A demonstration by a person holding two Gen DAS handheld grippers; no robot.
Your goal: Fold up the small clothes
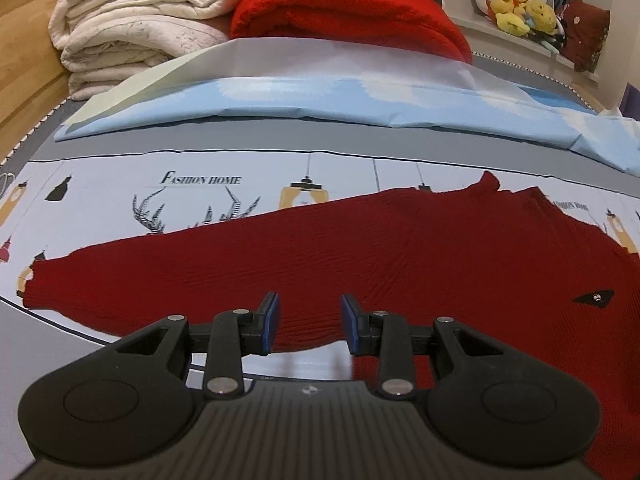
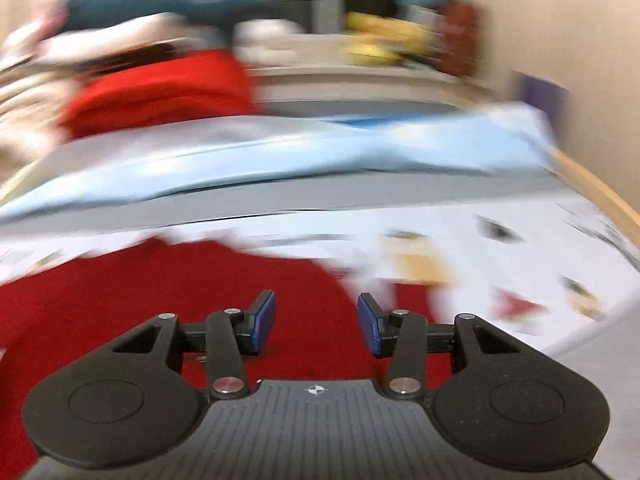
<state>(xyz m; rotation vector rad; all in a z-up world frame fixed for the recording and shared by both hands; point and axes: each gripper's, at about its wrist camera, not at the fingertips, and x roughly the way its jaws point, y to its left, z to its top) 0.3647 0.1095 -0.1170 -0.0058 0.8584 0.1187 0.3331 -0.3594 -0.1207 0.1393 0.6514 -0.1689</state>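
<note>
A dark red ribbed knit garment (image 1: pixel 360 248) lies flat on the printed bedsheet (image 1: pixel 120 200), one sleeve stretched out to the left and a small black tag near its right side. My left gripper (image 1: pixel 308 322) hovers over the sleeve's near edge, jaws open, nothing between the blue pads. In the right wrist view, badly motion-blurred, the same red garment (image 2: pixel 180 300) fills the lower left. My right gripper (image 2: pixel 316 322) is above its right part, jaws open with nothing between them.
A folded light blue sheet (image 1: pixel 320 100) lies across the bed behind the garment. Beyond it are stacked cream blankets (image 1: pixel 132 28) and a bright red blanket (image 1: pixel 344 12). Yellow plush toys (image 1: pixel 520 8) sit on a shelf at the far right. A wooden bed frame (image 1: pixel 24 60) runs along the left.
</note>
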